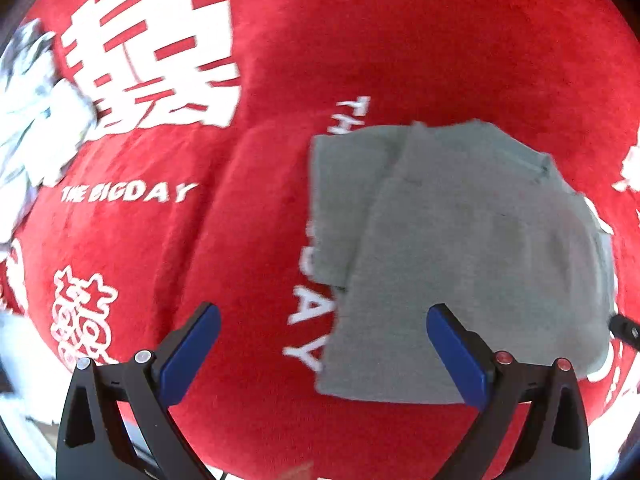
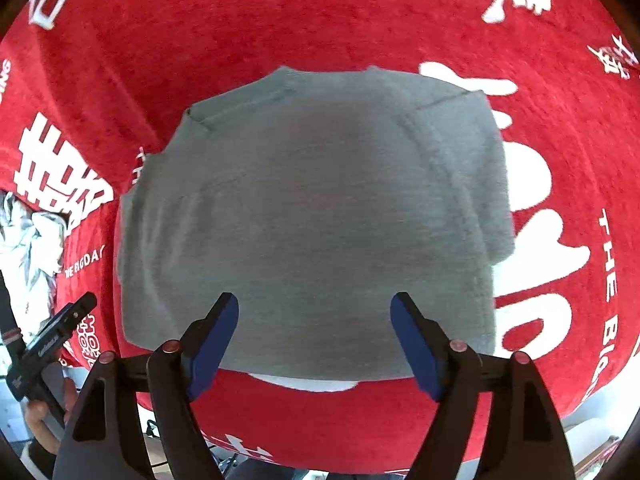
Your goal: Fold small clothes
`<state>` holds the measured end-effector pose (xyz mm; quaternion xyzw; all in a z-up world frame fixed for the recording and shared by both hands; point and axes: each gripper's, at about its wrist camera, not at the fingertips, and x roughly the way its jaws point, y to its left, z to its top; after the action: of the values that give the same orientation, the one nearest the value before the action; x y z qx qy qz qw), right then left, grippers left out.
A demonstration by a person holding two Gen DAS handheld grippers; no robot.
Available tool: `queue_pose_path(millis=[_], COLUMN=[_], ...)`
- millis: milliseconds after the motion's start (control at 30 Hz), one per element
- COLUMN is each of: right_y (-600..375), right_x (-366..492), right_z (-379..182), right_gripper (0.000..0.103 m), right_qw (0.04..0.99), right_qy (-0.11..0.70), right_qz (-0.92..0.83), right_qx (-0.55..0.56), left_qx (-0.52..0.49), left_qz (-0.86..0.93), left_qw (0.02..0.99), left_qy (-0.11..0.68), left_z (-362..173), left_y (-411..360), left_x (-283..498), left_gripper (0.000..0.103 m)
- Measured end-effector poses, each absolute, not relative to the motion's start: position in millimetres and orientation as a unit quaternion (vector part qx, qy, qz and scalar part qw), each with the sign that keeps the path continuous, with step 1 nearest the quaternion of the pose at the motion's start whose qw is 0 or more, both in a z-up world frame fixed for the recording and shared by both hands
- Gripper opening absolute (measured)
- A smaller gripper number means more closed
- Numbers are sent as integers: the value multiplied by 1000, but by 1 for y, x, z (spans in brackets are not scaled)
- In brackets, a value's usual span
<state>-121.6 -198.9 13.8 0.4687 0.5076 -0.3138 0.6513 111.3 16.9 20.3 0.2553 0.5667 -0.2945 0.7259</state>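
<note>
My right gripper (image 2: 314, 320), nearest the lens, hangs spread over the near hem of the grey shirt (image 2: 312, 216), holding nothing. My left gripper (image 1: 322, 332) is likewise spread and empty, its right blue pad (image 1: 456, 354) above the shirt's (image 1: 460, 248) near-left corner. The shirt lies flat, a soft heathered knit with its sleeves folded in, on a fuzzy red cloth (image 2: 340, 20). White print on the cloth reads "THE BIGDAY" beside large Chinese characters. A crumpled white garment (image 1: 28, 120) lies at the cloth's left edge.

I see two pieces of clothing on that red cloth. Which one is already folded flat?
The grey garment, lying flat beneath the right gripper with its sleeves tucked in. The white patterned garment at the left edge is a crumpled heap.
</note>
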Motion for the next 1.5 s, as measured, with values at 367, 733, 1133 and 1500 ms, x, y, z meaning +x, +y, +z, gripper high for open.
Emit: queue_pose_path(millis=[367,733,1133,1500], right_y=[-169,-147,-139,-127], right_x=[-97,-89,-101,-90], right_z=[15,-18,-39,-53], right_gripper=[103,103,103,103], right_qw=[661,599,556,536], right_qy=[479,488,476,464], right_qz=[-272,-235,-247,-238], right_qx=[509,590,635,664], left_qx=[275,293,305,309], left_qz=[-310,-313,-310,-309], left_qw=[693,675,644,638], left_qy=[591,601,629,634], left_z=[-1,-11,-35,-41], left_y=[31,31,34,33], left_x=[116,118,119,122], left_gripper=[103,103,103,103])
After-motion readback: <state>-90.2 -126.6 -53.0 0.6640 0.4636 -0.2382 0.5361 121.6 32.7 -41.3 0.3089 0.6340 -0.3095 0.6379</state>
